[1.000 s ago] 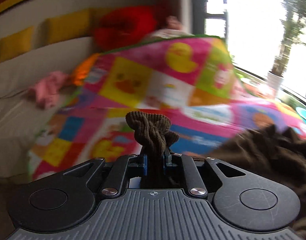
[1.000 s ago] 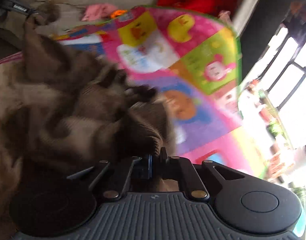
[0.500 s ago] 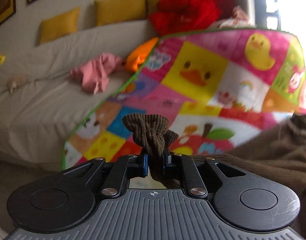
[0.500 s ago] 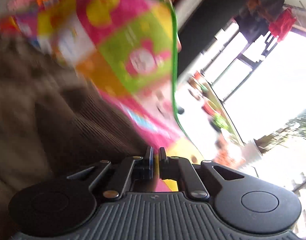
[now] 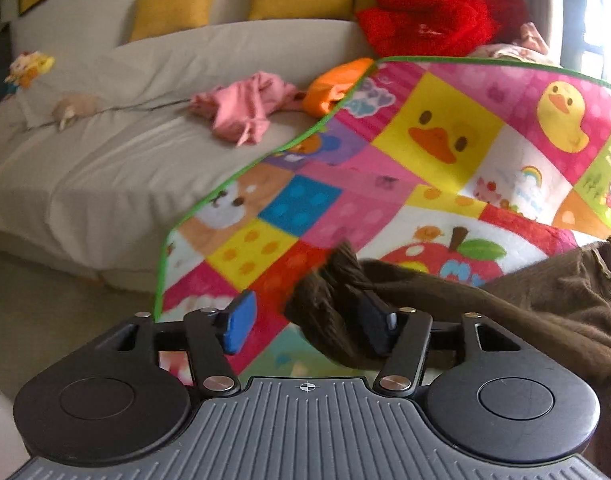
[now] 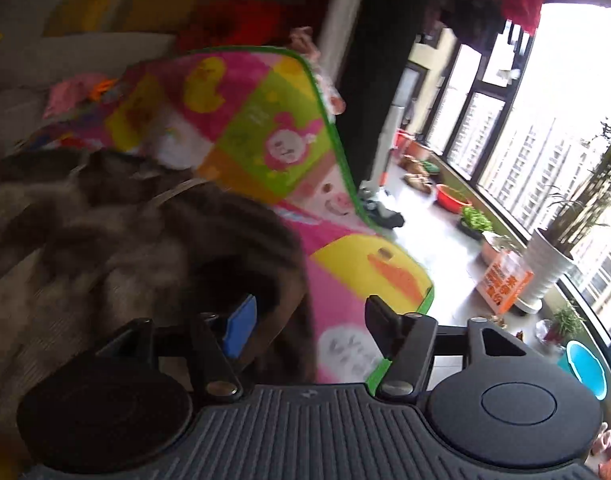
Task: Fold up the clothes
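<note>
Where both clenched the brown sweater (image 5: 525, 300) 1 second ago, left gripper (image 5: 305, 324) and right gripper (image 6: 309, 324) are opening, cloth apparently slipping free; no legible writing.

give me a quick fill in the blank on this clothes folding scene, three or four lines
1. The garment lying on the patchwork play mat is ____ in colour.
2. The cushions along the sofa back are ____.
3. The crumpled garment on the beige sofa is ____.
4. The big plush toy at the sofa's far end is ____.

Missing words: brown; yellow; pink; red
</note>
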Tool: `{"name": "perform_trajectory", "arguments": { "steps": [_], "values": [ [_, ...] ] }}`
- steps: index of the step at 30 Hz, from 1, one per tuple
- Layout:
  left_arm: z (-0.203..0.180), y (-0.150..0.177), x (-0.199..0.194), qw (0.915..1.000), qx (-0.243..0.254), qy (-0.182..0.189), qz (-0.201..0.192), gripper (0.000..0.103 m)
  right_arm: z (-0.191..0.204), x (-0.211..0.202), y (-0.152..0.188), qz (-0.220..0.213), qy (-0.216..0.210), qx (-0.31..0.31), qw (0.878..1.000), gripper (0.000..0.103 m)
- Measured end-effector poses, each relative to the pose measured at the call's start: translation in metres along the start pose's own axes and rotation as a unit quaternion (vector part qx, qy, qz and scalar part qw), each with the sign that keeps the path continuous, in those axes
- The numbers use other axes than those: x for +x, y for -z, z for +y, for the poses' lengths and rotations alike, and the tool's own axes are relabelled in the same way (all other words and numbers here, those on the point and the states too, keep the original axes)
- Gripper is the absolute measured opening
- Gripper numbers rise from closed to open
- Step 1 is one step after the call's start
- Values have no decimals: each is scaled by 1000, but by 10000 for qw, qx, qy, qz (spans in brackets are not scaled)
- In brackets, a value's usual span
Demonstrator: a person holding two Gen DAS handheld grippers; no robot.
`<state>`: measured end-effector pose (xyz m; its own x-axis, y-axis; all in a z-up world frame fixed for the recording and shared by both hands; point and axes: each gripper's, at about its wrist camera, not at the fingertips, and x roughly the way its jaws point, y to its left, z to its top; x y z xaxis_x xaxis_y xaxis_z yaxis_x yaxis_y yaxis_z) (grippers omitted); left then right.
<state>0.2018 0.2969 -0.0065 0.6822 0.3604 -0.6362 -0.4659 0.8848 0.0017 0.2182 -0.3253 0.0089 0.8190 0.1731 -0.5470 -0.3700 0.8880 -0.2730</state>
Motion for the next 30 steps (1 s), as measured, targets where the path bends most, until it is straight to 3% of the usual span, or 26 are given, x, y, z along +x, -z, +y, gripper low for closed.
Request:
{"name": "perform_trajectory", "arguments": {
  "steps": [3, 6, 9, 11, 15, 17, 19, 21, 23, 27, 30],
  "values": [
    [-15, 20, -36, 9993, 269, 276, -25, 81, 39, -22, 29, 147, -544, -423, 9975, 66],
    [-49, 42, -81, 9936, 808, 774, -154, 93, 88, -48, 50, 68, -1233, -989, 9874, 66],
    [-87, 66, -130, 9799, 1269, 1515, -281, 94, 127, -67, 56, -154, -1932, -1236, 9732, 70],
    [-113, 85, -163, 9652, 1665, 1979, -398, 96, 150, -72, 54, -334, -2241, -1398, 9639, 76],
    [-155, 128, -207, 9284, 2546, 2672, -438, 98, 195, -70, 53, -679, -2088, -2196, 9506, 76],
    [-173, 149, -224, 9083, 2934, 2951, -420, 99, 205, -66, 44, -1018, -1675, -2372, 9515, 65],
    [-189, 169, -235, 8910, 3292, 3103, -391, 100, 195, -62, 24, -1402, -1047, -2047, 9631, 63],
    [-197, 183, -226, 8922, 3528, 2798, -336, 100, 180, -61, 8, -1598, -599, -1685, 9708, 64],
    [-198, 184, -209, 9072, 3459, 2377, -284, 100, 165, -61, -3, -1665, -313, -1423, 9752, 64],
    [-179, 168, -181, 9377, 3032, 1676, -270, 100, 165, -65, 18, -1331, -397, -1632, 9768, 67],
    [-159, 157, -169, 9517, 2806, 1199, -335, 100, 170, -57, 40, -969, -473, -1657, 9803, 68]
  ]
}}
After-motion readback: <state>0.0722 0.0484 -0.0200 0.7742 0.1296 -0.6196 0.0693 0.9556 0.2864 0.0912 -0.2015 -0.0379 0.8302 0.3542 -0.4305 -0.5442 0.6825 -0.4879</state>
